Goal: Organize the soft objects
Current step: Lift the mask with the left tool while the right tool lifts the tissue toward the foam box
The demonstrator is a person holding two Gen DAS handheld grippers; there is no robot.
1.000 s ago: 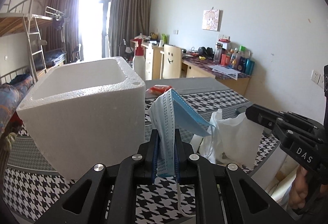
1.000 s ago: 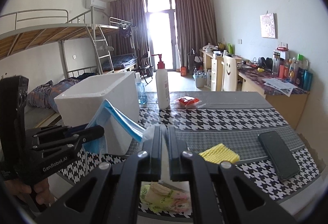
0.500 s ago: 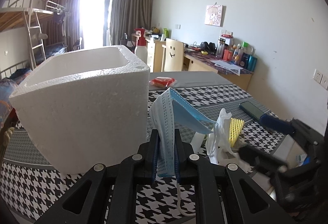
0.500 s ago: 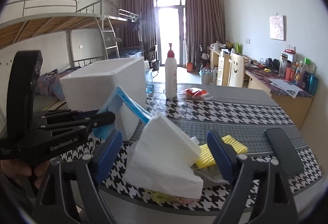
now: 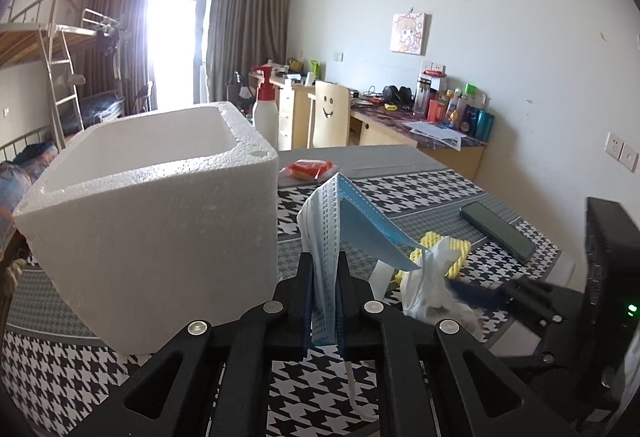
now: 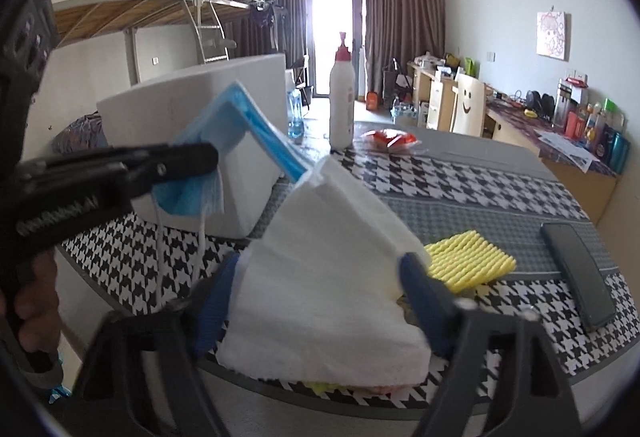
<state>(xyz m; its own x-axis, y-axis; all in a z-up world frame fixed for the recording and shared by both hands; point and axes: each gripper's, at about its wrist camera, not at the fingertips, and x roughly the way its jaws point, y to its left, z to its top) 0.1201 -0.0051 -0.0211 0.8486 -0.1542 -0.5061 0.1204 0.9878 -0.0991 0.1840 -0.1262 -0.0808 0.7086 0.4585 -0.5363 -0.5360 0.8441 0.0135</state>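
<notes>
The white tissue wad [image 6: 320, 277] is sitting at the near edge of the bench [image 6: 460, 189], between the blue pads of the right tool [image 6: 316, 301], which is spread around it; the jaws have just been closing back in after springing wide, and I cannot tell for sure whether the pads are pressing yet, though they look to be just touching its sides. A second ago this tool was fully clenched with nothing visible in it, so it is now re-gripping, and probably the tissue is the next soft thing bound for the foam box [image 5: 152, 213]. The blue face mask [image 5: 332, 237] is being held clenched in the left tool [image 5: 324, 301], hanging upright just beside the box's near corner, ear loops dangling; this matches the earlier frames, with the left tool barely shifting. The yellow sponge cloth [image 6: 468, 261] is lying flat just behind the tissue, the phone [image 6: 576, 269] well to its right. The right tool is sitting lower than before, closer to the bench.
</notes>
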